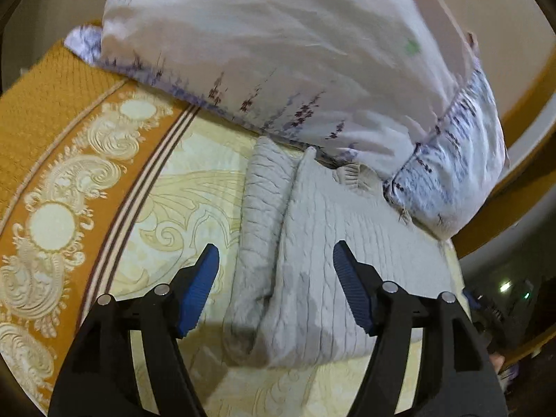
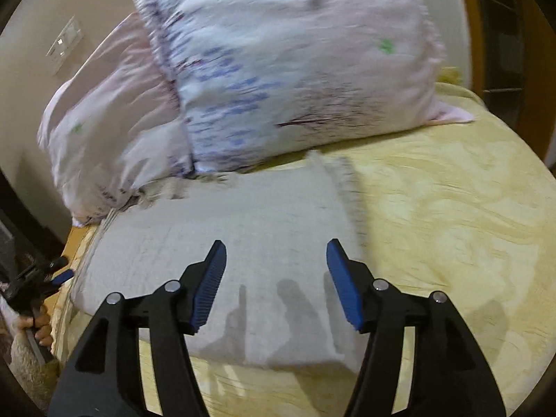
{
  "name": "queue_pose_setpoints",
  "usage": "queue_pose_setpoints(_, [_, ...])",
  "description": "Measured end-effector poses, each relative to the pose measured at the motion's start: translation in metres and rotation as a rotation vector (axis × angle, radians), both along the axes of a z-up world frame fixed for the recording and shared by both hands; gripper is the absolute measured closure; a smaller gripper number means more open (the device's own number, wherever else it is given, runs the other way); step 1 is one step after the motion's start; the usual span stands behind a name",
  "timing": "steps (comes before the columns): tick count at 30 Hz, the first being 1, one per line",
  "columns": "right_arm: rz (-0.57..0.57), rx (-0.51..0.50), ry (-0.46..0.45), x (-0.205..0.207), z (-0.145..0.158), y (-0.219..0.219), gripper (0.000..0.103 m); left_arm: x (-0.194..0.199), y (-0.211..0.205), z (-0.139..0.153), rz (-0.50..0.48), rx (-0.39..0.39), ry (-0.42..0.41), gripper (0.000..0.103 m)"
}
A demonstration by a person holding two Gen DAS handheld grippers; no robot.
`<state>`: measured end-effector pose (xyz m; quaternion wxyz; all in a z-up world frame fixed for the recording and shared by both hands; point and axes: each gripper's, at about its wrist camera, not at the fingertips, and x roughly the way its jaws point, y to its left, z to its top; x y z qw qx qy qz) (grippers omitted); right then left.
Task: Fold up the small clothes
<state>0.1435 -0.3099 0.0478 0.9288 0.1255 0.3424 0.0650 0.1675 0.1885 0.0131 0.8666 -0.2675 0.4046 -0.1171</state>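
The pale grey knitted garment (image 1: 312,278) lies folded on the yellow patterned bedspread (image 1: 194,180), its far edge tucked against the foot of the pillows; in the left wrist view a folded-in strip, perhaps a sleeve, runs along the garment's left side, and a ribbed cuff or collar shows at its far end, just under the pillows; my left claw (image 1: 276,267) hangs above the garment with its blue pads spread wide and nothing between them, clear of the knit; my right claw (image 2: 276,260) hangs over the garment's near half, likewise released, pads apart and empty, its shadow falling on the cloth; beyond the garment two pillows lean together, a pink one (image 2: 104,111) on the left and a white one with purple print (image 2: 295,80) overlapping it; to the left of the garment, seen from the left wrist, an orange border with cream scrollwork (image 1: 69,187) edges the bedspread; at the garment's left edge in the right wrist view my other claw and the fingers (image 2: 38,326) holding it are just visible.
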Motion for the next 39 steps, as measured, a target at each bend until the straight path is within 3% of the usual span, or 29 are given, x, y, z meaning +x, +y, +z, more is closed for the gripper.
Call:
queue_pose_setpoints(7, [0.078, -0.155, 0.059, 0.027, -0.021, 0.047, 0.042, 0.031, -0.013, -0.015, -0.033, -0.025, 0.082, 0.029])
queue_pose_setpoints(20, [0.1, -0.193, 0.06, 0.03, -0.03, 0.058, 0.031, 0.046, -0.036, -0.018, -0.023, 0.044, 0.075, 0.034])
queue_pose_setpoints(27, [0.103, -0.185, 0.06, 0.03, -0.032, 0.057, 0.029, 0.047, -0.041, -0.019, -0.02, 0.047, 0.083, 0.049])
queue_pose_setpoints(29, [0.105, -0.182, 0.052, 0.03, -0.032, 0.057, 0.029, 0.047, -0.044, -0.019, -0.027, 0.043, 0.091, 0.059])
queue_pose_setpoints(34, [0.105, -0.164, 0.053, 0.03, -0.032, 0.056, 0.029, 0.046, -0.046, -0.015, -0.024, -0.015, 0.086, 0.081])
queue_pose_setpoints(39, [0.107, -0.132, 0.053, 0.028, -0.03, 0.051, 0.029, 0.042, -0.051, 0.007, -0.049, -0.105, 0.036, 0.086])
